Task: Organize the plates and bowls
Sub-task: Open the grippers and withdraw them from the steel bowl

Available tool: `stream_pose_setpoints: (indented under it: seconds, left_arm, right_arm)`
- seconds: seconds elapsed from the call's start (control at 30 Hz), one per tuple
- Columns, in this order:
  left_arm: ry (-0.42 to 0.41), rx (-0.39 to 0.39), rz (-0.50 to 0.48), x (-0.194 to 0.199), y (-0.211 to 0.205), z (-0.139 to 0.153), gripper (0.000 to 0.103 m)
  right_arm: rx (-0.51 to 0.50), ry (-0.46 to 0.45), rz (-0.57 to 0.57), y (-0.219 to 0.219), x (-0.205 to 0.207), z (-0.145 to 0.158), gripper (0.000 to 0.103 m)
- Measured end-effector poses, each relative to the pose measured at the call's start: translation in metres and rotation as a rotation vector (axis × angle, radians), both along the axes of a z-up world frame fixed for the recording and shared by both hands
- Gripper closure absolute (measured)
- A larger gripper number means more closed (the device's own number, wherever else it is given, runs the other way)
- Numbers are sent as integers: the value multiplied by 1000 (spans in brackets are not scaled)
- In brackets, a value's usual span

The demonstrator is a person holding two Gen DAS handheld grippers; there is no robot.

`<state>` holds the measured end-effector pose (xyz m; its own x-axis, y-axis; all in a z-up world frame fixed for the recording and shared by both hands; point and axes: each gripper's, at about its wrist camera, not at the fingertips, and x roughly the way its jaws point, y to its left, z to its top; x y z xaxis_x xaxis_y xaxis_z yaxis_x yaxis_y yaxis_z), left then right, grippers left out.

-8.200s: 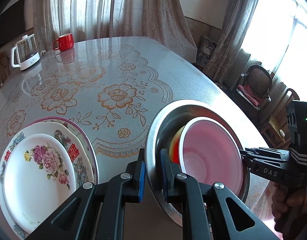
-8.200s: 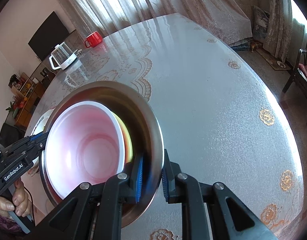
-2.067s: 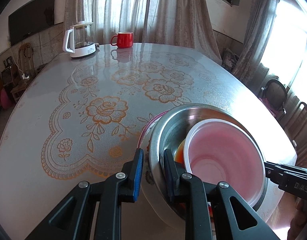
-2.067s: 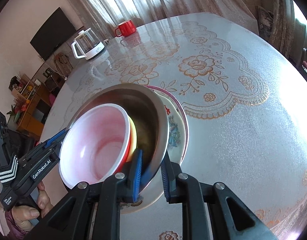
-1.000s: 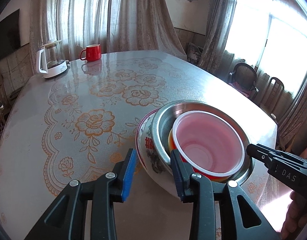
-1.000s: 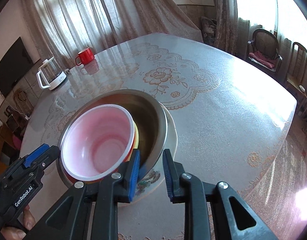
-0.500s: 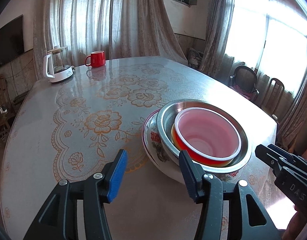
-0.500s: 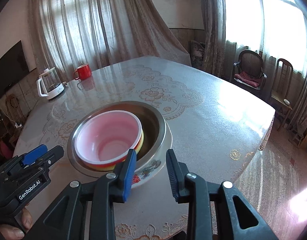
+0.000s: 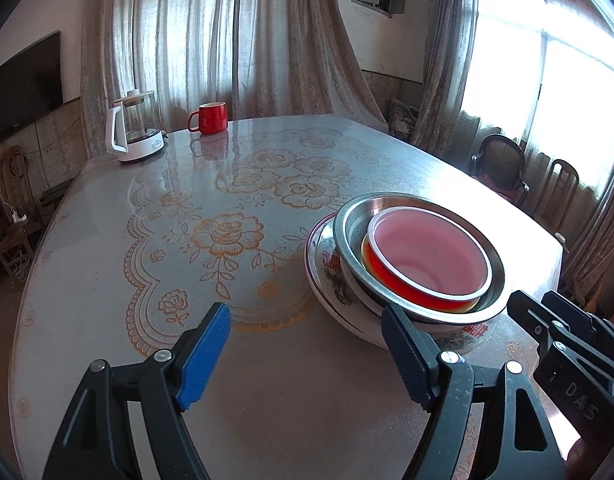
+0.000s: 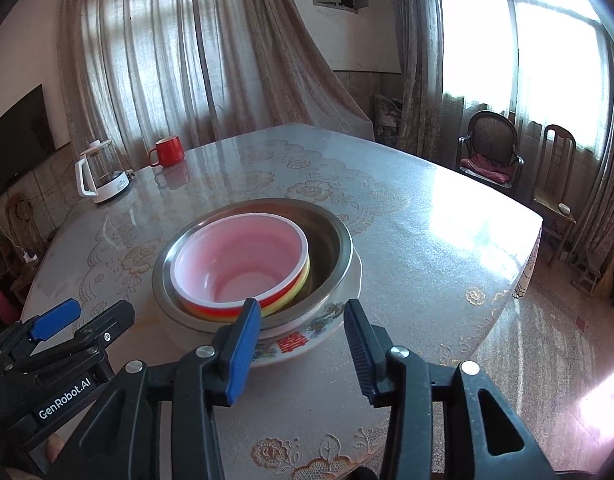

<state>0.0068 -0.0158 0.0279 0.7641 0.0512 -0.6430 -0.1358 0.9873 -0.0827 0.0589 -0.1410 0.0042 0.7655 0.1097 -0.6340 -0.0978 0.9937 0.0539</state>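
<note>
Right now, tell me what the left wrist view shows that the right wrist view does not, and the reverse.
Only the left wrist view shows the big orange flower pattern left of the stack, and the right gripper from its side.

Only the right wrist view shows the sunlit floor beyond the table edge, and the left gripper from its side.

Both show the pink bowl nested in the steel bowl on the floral plates, the red mug, the kettle, and both grippers opening, empty.
</note>
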Motion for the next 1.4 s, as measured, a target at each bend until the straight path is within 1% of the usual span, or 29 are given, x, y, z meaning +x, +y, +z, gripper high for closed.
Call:
stream_pose_setpoints:
  seconds: [0.1, 0.13, 0.17, 0.23, 0.27, 0.4, 0.47, 0.63, 0.8, 1.0, 1.07, 1.17, 1.3, 1.4]
  left_arm:
    - [-3, 3, 11, -2, 1, 0, 19]
    - [-4, 7, 15, -2, 2, 0, 15]
    - [-4, 10, 17, -3, 2, 0, 13]
    - [-5, 9, 24, -4, 4, 1, 12]
    - [-7, 13, 28, -5, 4, 1, 8]
    - [-6, 15, 34, -7, 6, 0, 4]
    - [-3, 18, 38, -7, 6, 0, 1]
    - [1, 14, 43, -8, 8, 1, 0]
    - [4, 31, 57, -8, 9, 1, 0]
    - [-15, 23, 57, -11, 12, 3, 0]
    - [-19, 34, 55, -12, 10, 4, 0]
    - [-24, 31, 54, -13, 10, 3, 0]
    - [-22, 45, 72, -12, 13, 3, 0]
    - [-29, 36, 86, -13, 17, 3, 0]
  right_arm:
    - [0, 10, -15, 0, 1, -2, 55]
    - [2, 12, -18, 0, 1, -3, 55]
    - [1, 14, -19, 0, 1, -3, 55]
    - [-4, 17, -18, 2, 2, -3, 55]
    - [-4, 16, -16, 2, 1, -3, 55]
    - [-5, 14, -11, 6, 1, -3, 55]
    - [-1, 17, -14, 6, 1, -3, 55]
    - [6, 16, -19, 6, 1, -2, 55]
    - [9, 11, -13, 9, 0, 0, 55]
    - [12, 11, -16, 10, -2, 0, 55]
    - [13, 10, -16, 10, -2, 1, 55]
    - [21, -3, -11, 12, -2, 5, 55]
    - [19, 17, -11, 12, 2, 1, 55]
    - [24, 28, -17, 11, 3, -1, 55]
